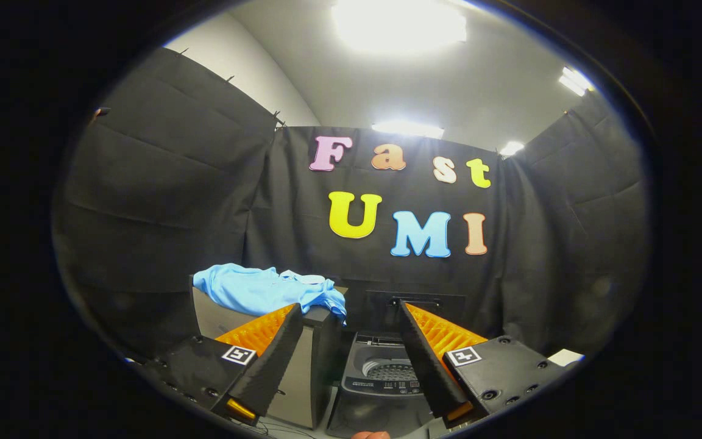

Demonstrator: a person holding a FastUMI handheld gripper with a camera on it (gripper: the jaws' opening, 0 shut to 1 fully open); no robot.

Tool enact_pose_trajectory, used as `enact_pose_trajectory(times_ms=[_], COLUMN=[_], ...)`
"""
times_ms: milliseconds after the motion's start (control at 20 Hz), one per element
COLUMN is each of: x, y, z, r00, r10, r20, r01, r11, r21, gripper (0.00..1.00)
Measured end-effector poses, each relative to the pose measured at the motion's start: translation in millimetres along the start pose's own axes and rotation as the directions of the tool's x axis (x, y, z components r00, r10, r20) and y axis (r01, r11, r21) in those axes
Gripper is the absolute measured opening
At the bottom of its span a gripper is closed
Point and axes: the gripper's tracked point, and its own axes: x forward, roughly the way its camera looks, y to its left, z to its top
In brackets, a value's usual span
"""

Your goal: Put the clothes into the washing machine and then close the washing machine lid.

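A light blue garment [269, 289] lies crumpled on top of a dark cabinet [302, 372], ahead of the left finger. To its right, lower down, a small grey washing machine [381, 378] stands with its lid [415, 302] raised against the back wall; the drum opening [390, 370] shows between the fingers. My gripper [351, 310] is open, held back from both, with nothing between its fingers. The left fingertip overlaps the garment's lower edge in the view without touching it.
Black cloth walls close the booth behind and on both sides. A white object [564, 356] peeks out beyond the right finger. Part of a hand [370, 435] shows at the very bottom.
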Motion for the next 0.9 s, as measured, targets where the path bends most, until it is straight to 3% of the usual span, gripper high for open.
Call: enact_pose_trajectory(times_ms=[750, 900], x=[8, 19], y=[0, 7], z=[24, 30], r00=[1.000, 0.998], r10=[-0.005, 0.039], r20=[0.007, -0.044], r01=[0.005, -0.037], r11=[1.000, 0.999], r21=[0.012, 0.030], gripper=[0.98, 0.98])
